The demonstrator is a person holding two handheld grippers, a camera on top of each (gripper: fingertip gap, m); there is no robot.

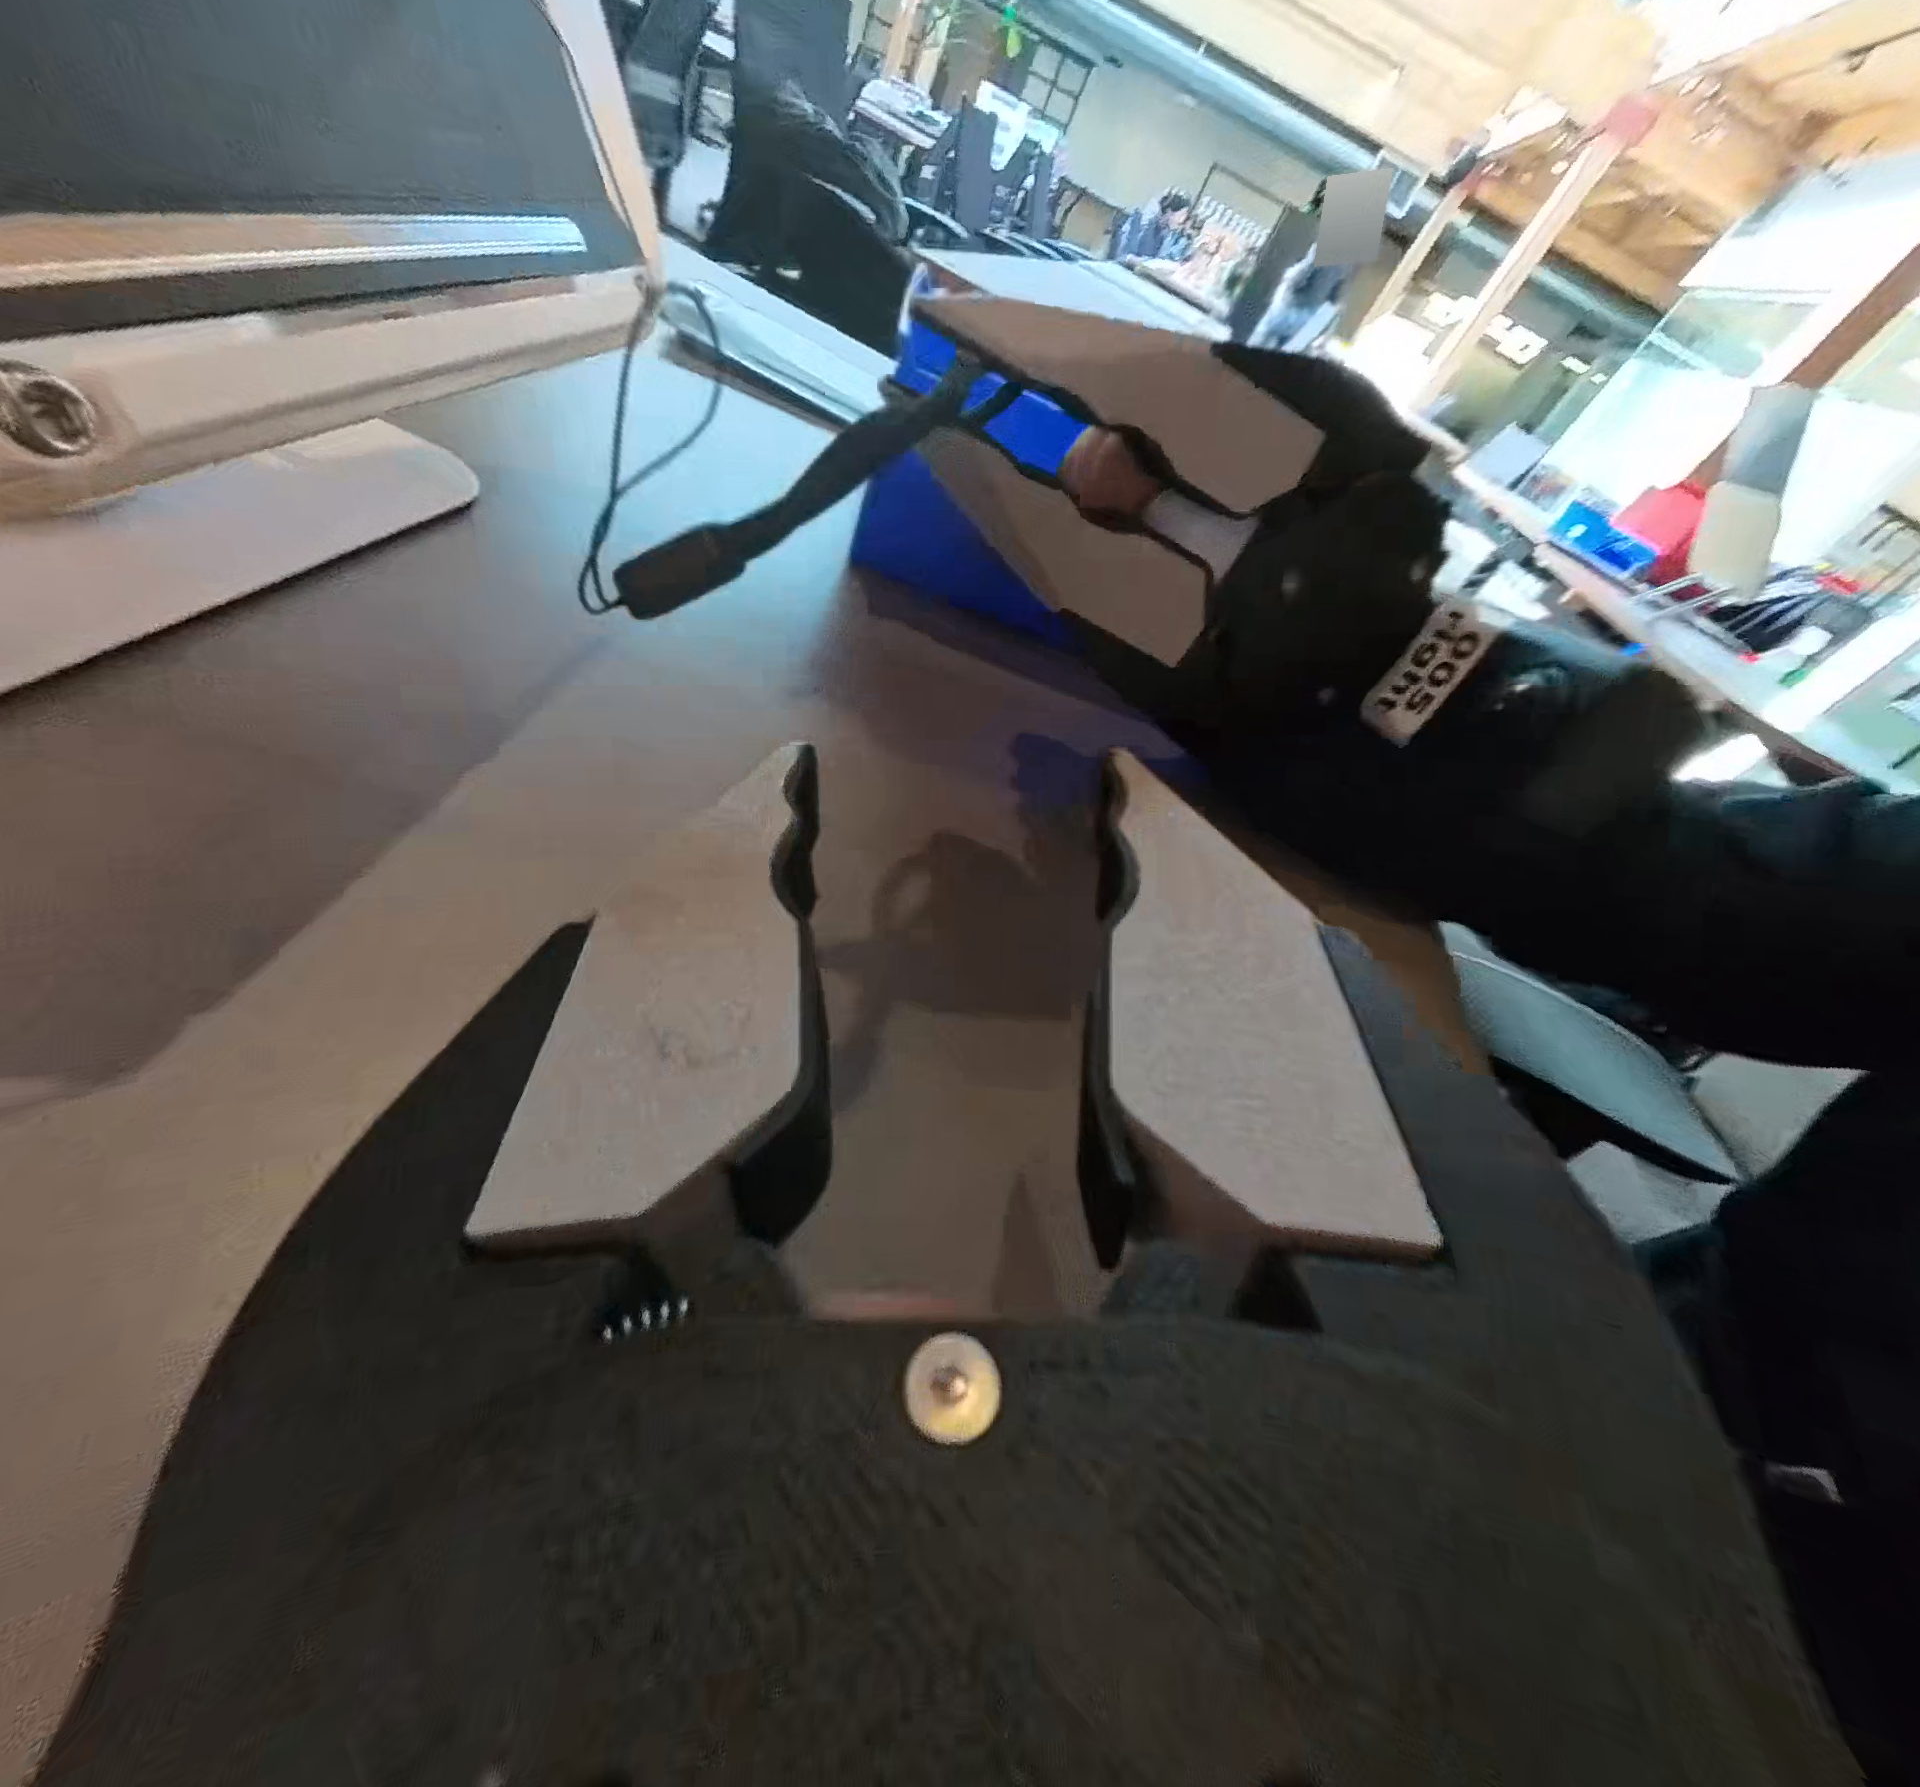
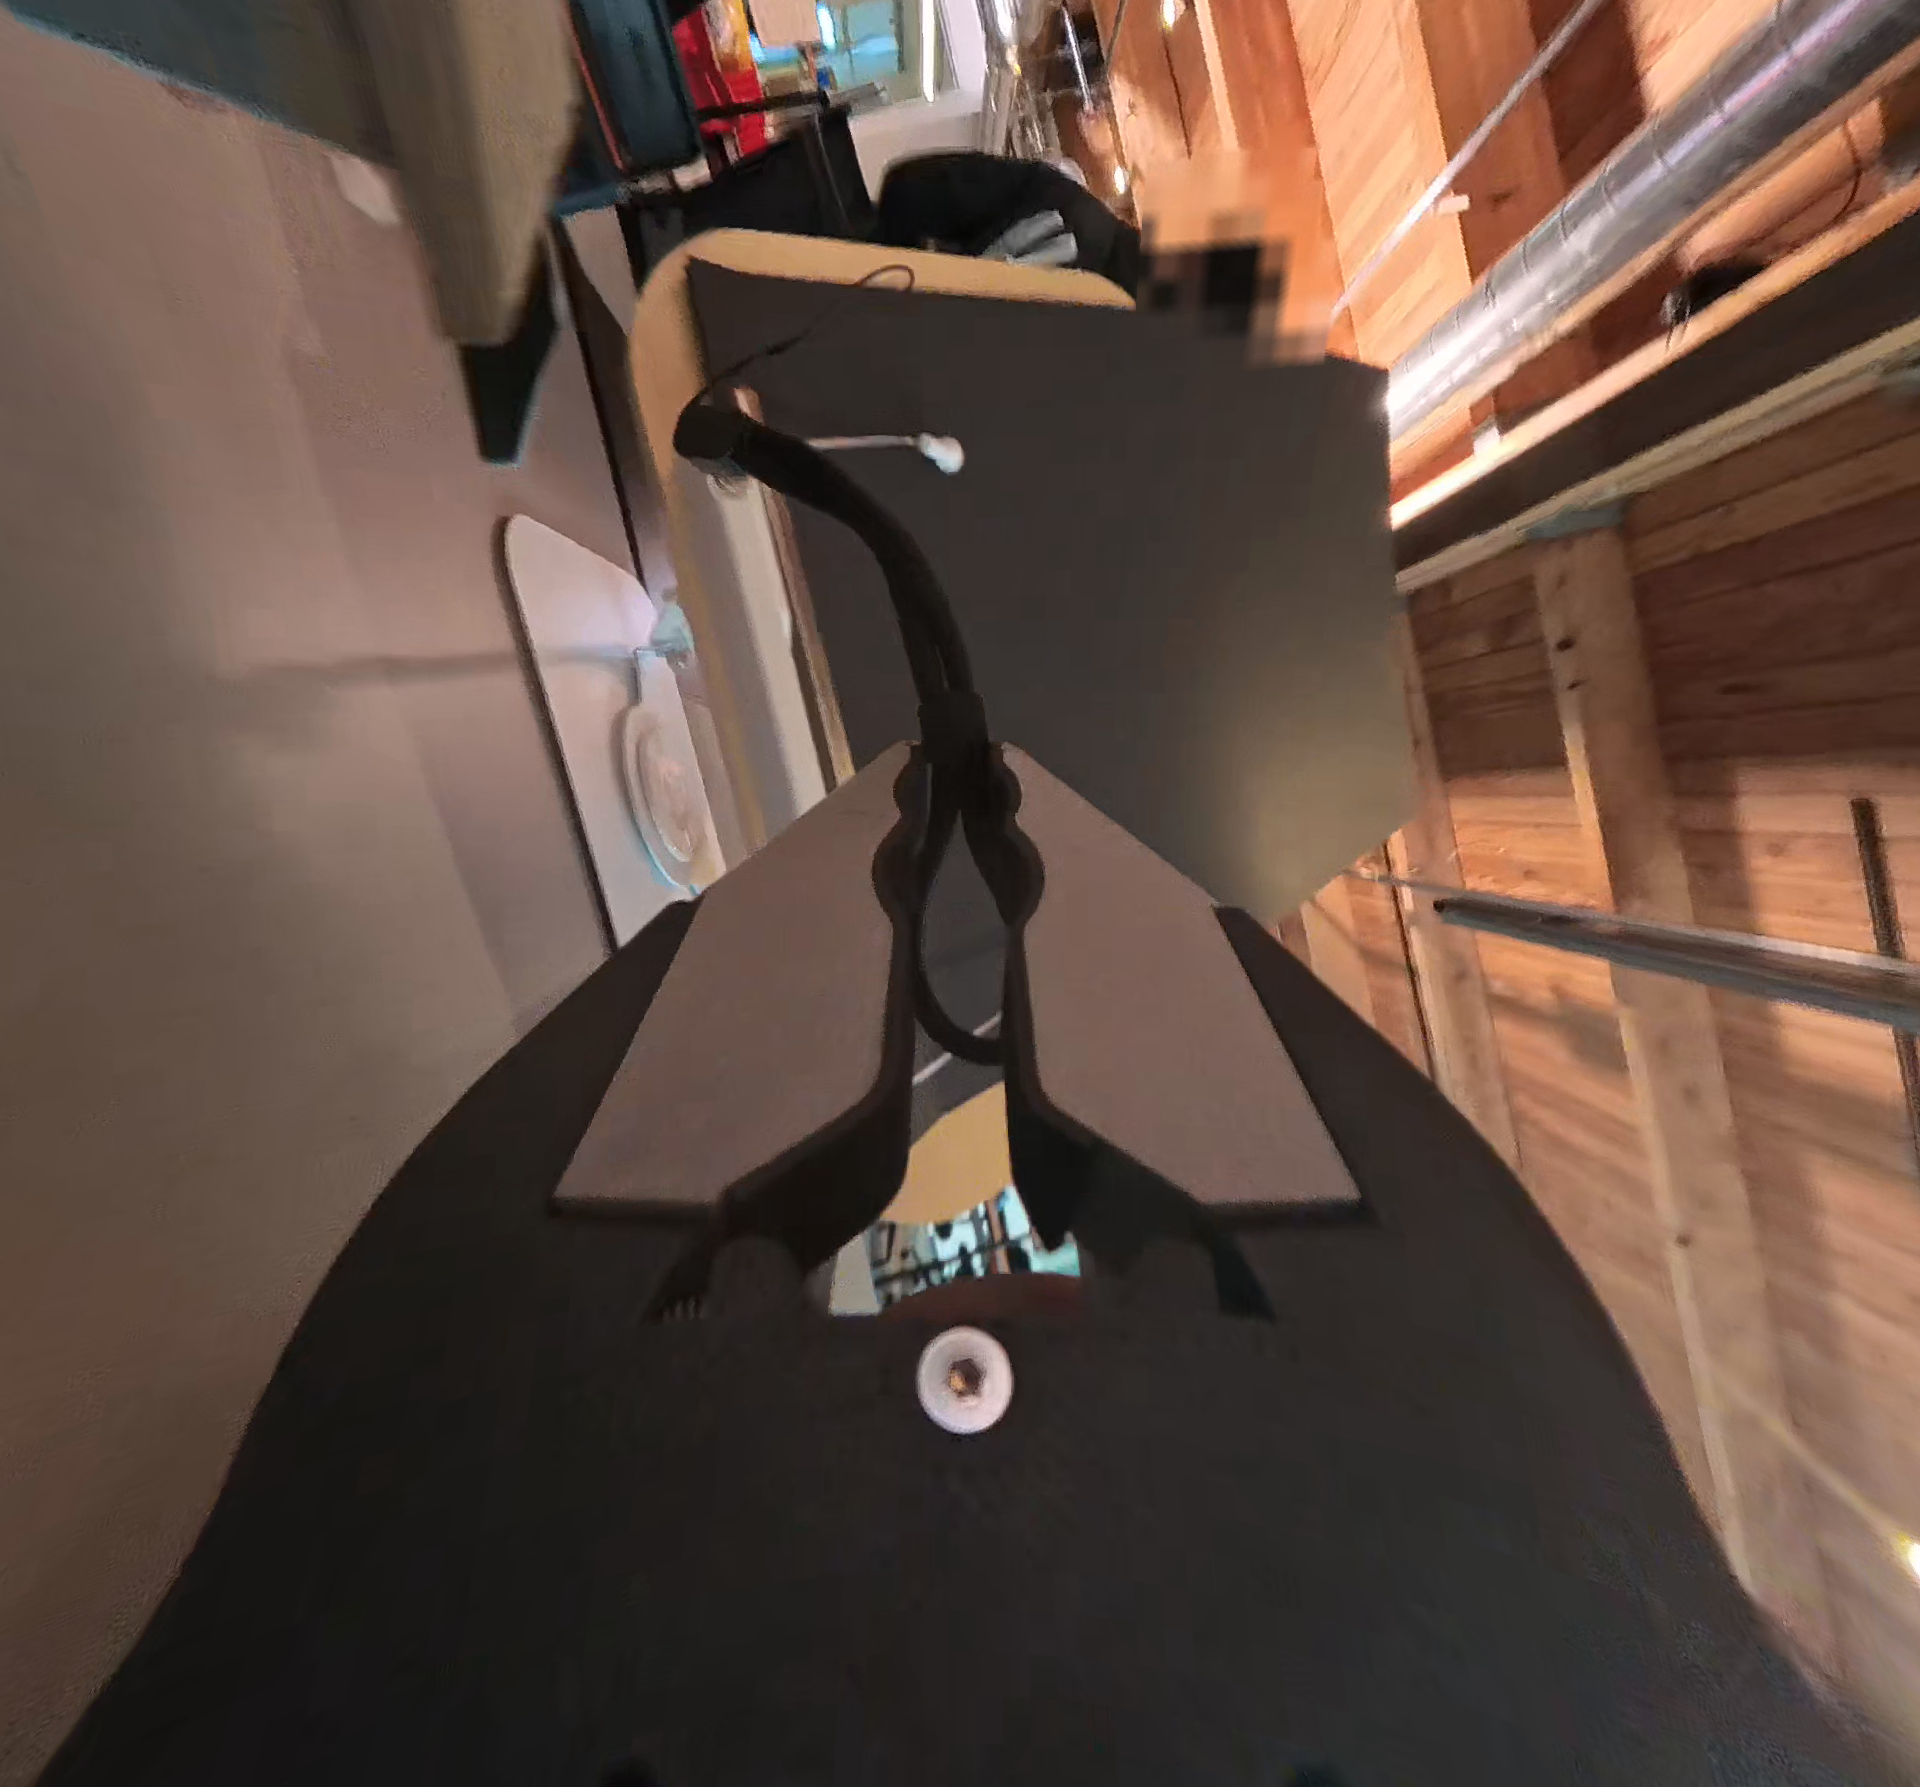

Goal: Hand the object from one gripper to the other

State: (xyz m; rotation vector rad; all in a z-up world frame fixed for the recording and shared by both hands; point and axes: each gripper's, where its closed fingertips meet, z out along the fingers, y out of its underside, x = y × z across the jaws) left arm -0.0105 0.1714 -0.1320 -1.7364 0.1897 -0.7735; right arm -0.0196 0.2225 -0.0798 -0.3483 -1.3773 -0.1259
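The left hand-held gripper [image 1: 961,807] hovers over the table [image 1: 312,750] with its two fingers spread wide and nothing between them. The right hand-held gripper [image 2: 956,761], gripped by one gloved hand [image 1: 1340,532], is closed on one black strap [image 2: 904,584]; the strap hangs in the air above the table, a thin cord trailing from its free end. The table is dark with a pale edge. It carries one monitor [image 1: 260,75] on a white stand and one blue box [image 1: 935,532]. Behind lies an open office with wooden beams.
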